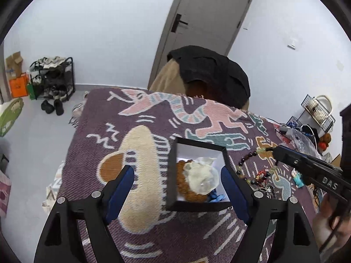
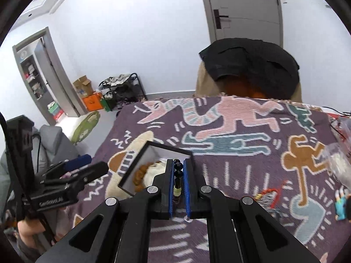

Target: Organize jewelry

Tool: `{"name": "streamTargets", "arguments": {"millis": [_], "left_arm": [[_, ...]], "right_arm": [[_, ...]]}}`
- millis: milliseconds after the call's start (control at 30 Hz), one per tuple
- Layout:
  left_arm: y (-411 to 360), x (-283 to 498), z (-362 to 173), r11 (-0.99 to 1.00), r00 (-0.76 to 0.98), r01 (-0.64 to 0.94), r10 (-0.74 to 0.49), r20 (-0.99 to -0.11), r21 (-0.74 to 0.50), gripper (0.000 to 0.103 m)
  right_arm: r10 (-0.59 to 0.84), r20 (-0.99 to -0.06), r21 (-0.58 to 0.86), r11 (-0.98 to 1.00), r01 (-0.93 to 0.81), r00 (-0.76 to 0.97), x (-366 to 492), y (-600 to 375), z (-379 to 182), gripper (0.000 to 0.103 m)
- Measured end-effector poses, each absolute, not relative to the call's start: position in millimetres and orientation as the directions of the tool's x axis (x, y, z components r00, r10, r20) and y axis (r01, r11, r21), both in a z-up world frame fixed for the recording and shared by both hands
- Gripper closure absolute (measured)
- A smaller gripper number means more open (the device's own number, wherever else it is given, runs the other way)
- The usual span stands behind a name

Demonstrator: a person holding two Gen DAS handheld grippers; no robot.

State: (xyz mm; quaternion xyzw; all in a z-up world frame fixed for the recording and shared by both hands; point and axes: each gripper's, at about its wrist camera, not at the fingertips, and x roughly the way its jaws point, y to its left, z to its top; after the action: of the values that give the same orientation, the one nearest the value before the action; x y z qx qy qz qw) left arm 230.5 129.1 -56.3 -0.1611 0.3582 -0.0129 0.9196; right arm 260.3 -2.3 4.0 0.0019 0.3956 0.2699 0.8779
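Observation:
An open black box (image 1: 172, 171) with a white inside lies on the patterned purple cloth (image 1: 92, 135). It holds a brown beaded piece (image 1: 183, 184), a clear plastic bag (image 1: 203, 175) and something blue. My left gripper (image 1: 177, 172) is open, its jaws either side of the box's left wall. My right gripper (image 2: 178, 164) is shut on a bead bracelet (image 2: 178, 171) of dark and pale green beads, just right of the box (image 2: 133, 171). In the left wrist view the bracelet (image 1: 248, 156) hangs from the right gripper's tip (image 1: 273, 151) down to a jewelry pile (image 1: 263, 179).
Loose jewelry (image 2: 267, 195) and a small blue figurine (image 2: 341, 203) lie at the cloth's right. A chair draped with dark clothing (image 1: 210, 70) stands behind the table. Wire baskets and clutter (image 1: 311, 118) sit far right. A shoe rack (image 1: 52, 79) stands by the wall.

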Motion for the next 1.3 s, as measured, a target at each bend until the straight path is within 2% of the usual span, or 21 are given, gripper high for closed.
{"name": "streamTargets", "arguments": {"millis": [167, 200, 233, 267, 300, 533, 967, 1167, 1233, 1300], "left_arm": [[141, 223, -59, 0.944, 0.742, -0.107, -0.132, -0.657, -0.312, 0.021], [143, 222, -60, 0.944, 0.741, -0.109, -0.132, -0.658, -0.313, 0.021], [143, 221, -60, 0.944, 0.741, -0.11, -0.132, -0.658, -0.312, 0.021], [143, 220, -60, 0.944, 0.741, -0.109, -0.131, -0.658, -0.312, 0.021], [143, 219, -60, 0.944, 0.743, -0.108, -0.132, -0.657, -0.312, 0.021], [127, 220, -55, 0.943, 0.754, -0.069, -0.163, -0.636, -0.325, 0.021], [63, 219, -43, 0.957, 0.75, 0.037, -0.218, -0.624, -0.289, 0.022], [23, 220, -57, 0.955, 0.709, 0.106, -0.267, -0.653, -0.276, 0.043], [10, 221, -64, 0.955, 0.69, 0.125, -0.278, -0.669, -0.269, 0.047], [-1, 223, -72, 0.955, 0.672, 0.134, -0.284, -0.684, -0.265, 0.052]], "right_arm": [[0.502, -0.711, 0.243, 0.832, -0.498, 0.492, 266, 22, 0, 0.094], [0.507, -0.717, 0.25, 0.828, -0.501, 0.479, 267, 24, -1, 0.089], [0.509, -0.722, 0.257, 0.827, -0.501, 0.469, 268, 23, -2, 0.081], [0.51, -0.722, 0.265, 0.828, -0.495, 0.467, 268, 20, -3, 0.057], [0.51, -0.713, 0.266, 0.832, -0.487, 0.481, 266, 16, -3, 0.041], [0.448, -0.71, 0.223, 0.875, -0.43, 0.543, 255, -28, 3, 0.04], [0.387, -0.711, 0.24, 0.918, -0.315, 0.587, 239, -109, -6, 0.04], [0.364, -0.715, 0.267, 0.931, -0.248, 0.597, 235, -142, -23, 0.041], [0.354, -0.72, 0.275, 0.935, -0.223, 0.597, 235, -153, -31, 0.043], [0.35, -0.727, 0.29, 0.936, -0.198, 0.591, 235, -164, -39, 0.051]]}}
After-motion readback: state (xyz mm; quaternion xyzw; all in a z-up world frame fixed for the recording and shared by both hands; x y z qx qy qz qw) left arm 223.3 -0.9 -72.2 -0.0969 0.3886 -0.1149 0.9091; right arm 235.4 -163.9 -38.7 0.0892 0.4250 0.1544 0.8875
